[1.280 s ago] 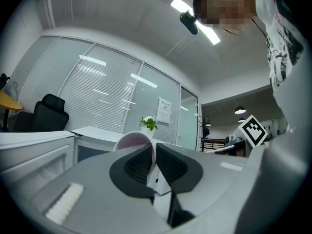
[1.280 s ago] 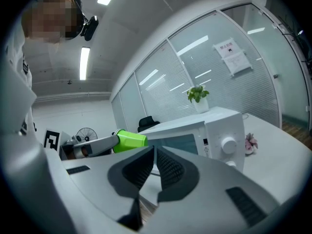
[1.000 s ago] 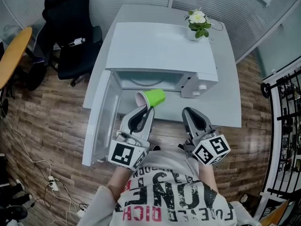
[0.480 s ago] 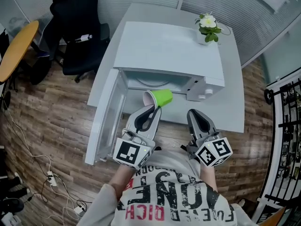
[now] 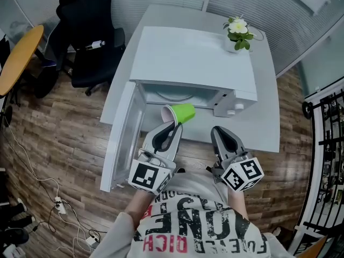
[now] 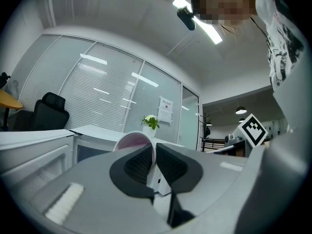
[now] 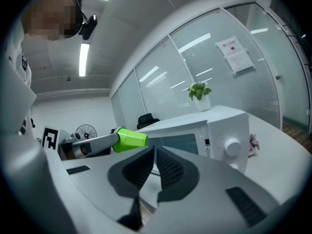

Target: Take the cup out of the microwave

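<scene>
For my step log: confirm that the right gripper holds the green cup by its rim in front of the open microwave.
No: the left gripper holds the green cup by its rim in front of the open microwave, as the head view shows; the right gripper is empty.

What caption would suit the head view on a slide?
The left gripper holds a green cup by its rim, tipped sideways, before the open microwave; right gripper shut and empty.

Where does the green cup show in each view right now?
Head view: green cup at centre, at left gripper's tips.
Left gripper view: green cup centre, pinched between the jaws.
Right gripper view: green cup left of centre.
Shared landmark: potted plant on the microwave.
</scene>
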